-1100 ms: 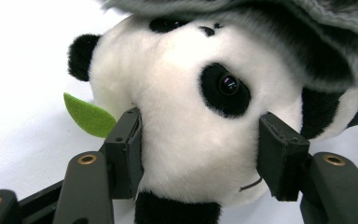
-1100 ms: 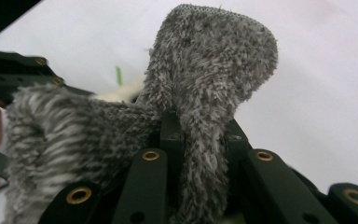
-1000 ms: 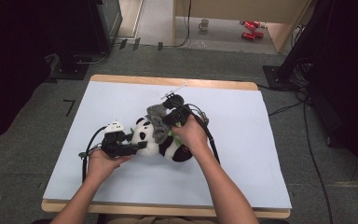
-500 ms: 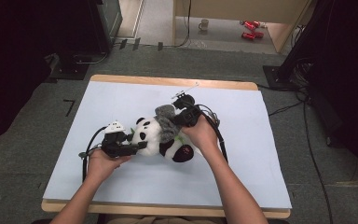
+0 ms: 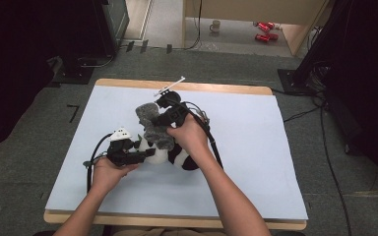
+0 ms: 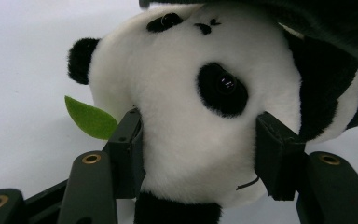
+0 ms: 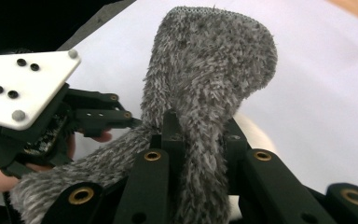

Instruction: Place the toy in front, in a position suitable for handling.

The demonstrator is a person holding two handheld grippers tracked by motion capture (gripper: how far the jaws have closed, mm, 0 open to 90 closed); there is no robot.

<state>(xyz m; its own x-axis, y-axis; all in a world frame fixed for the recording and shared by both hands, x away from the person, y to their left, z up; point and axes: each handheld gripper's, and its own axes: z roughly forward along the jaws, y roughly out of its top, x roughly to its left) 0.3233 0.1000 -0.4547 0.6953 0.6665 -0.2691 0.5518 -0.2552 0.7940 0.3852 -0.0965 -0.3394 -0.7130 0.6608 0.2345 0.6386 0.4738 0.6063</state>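
A black-and-white panda plush [image 5: 177, 156] lies on its side on the pale mat; its head [image 6: 191, 93] is upside down in the left gripper view, with a green felt leaf [image 6: 91, 119] beside it. My left gripper [image 5: 145, 153] is shut on the panda's head, one pad pressing in on each side [image 6: 198, 140]. My right gripper [image 5: 161, 117] is raised above the panda and shut on a grey fuzzy cloth [image 5: 152, 128]. The cloth [image 7: 205, 79] stands up between the jaws [image 7: 200, 133], and its lower end trails down toward the panda.
The pale blue mat [image 5: 256, 147] covers a wooden table [image 5: 177, 222]. Cables trail from both grippers across it. Beyond the table are grey floor, a mug [image 5: 216, 25], red items [image 5: 263, 30] and dark equipment stands at left and right.
My right gripper has risen and moved toward the far side with the grey cloth, drawing it up off the panda. The left gripper and the panda have stayed put.
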